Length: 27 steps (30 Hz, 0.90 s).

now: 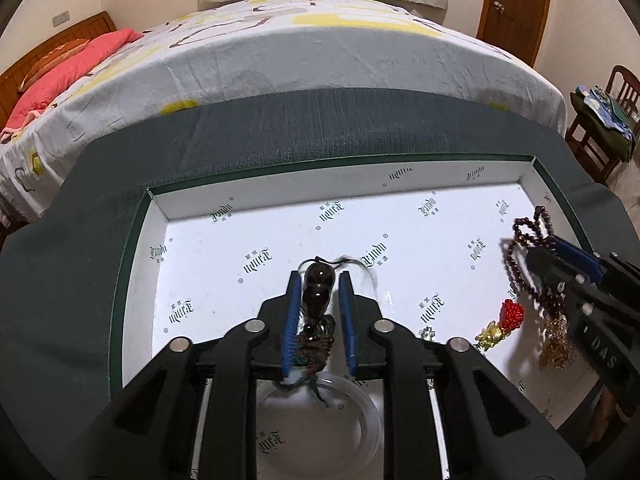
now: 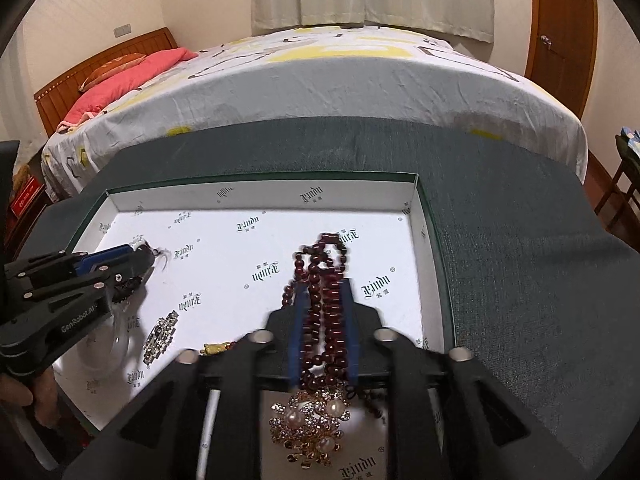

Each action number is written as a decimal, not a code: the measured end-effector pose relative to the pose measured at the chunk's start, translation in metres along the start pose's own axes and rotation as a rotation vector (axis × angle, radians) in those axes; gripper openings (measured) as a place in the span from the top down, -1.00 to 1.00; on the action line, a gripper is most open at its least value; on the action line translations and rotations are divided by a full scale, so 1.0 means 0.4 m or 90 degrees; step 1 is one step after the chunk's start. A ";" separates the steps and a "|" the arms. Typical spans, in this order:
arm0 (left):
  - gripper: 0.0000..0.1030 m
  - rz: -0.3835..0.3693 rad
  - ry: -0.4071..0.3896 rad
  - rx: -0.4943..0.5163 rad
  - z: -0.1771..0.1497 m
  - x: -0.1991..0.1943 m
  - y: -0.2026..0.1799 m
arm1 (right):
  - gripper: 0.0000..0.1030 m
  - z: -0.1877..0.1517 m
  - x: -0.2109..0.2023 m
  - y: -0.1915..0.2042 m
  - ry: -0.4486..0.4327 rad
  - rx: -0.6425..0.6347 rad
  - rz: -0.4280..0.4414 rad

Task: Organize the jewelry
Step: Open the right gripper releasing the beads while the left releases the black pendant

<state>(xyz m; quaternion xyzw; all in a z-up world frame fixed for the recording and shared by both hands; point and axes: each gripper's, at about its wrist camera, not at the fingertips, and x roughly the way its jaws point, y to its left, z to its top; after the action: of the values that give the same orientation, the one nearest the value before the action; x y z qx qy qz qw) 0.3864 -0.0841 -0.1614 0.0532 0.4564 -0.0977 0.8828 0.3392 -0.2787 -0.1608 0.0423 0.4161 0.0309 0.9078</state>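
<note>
An open green box lined in white [image 1: 340, 162] sits on a dark green cloth. A dark gourd pendant [image 1: 318, 284] with a knotted cord lies between the blue pads of my left gripper [image 1: 319, 280], with a thin gap on each side, so the gripper is open. In the right wrist view, strands of dark red beads [image 2: 326, 312] run between the pads of my right gripper [image 2: 324, 292], which also stands open over the box's right part. A gold brooch with pearls [image 2: 312, 424] hangs at the end of the beads, below the jaws.
In the box lie a rhinestone bracelet [image 2: 160, 336], a gold charm with a red knot [image 1: 500, 324] and a clear round dish [image 1: 320, 412]. Beyond the cloth stands a bed [image 1: 320, 48] with a pink pillow. A wooden chair [image 1: 600, 120] is at the right.
</note>
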 end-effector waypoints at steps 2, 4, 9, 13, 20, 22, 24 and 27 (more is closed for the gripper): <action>0.43 0.000 -0.002 0.000 0.000 -0.003 -0.002 | 0.29 0.000 -0.002 0.000 -0.003 -0.001 0.001; 0.41 -0.002 -0.004 0.001 -0.001 -0.006 -0.001 | 0.29 0.000 -0.004 0.000 -0.005 0.000 0.003; -0.07 -0.003 -0.023 -0.007 -0.002 -0.029 0.000 | 0.13 0.004 -0.024 0.000 -0.023 0.005 0.004; -0.26 0.001 -0.041 -0.008 -0.001 -0.050 -0.001 | 0.04 0.009 -0.042 0.002 -0.036 0.006 0.006; -0.54 0.009 -0.071 -0.008 -0.001 -0.089 -0.005 | -0.24 0.013 -0.069 0.017 -0.059 0.002 0.004; -0.55 0.014 -0.077 -0.006 -0.001 -0.096 -0.005 | -0.26 0.013 -0.075 0.018 -0.062 0.003 0.003; -0.57 0.017 -0.083 -0.006 -0.001 -0.104 -0.005 | -0.29 0.013 -0.082 0.020 -0.067 0.004 0.002; -0.60 0.024 -0.094 -0.011 -0.004 -0.122 0.000 | -0.32 0.012 -0.097 0.023 -0.073 0.004 0.002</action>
<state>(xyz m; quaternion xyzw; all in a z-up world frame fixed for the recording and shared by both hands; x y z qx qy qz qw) 0.3576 -0.0777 -0.1226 0.0468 0.3901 -0.0808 0.9160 0.3173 -0.2732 -0.1276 0.0478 0.3635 0.0283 0.9299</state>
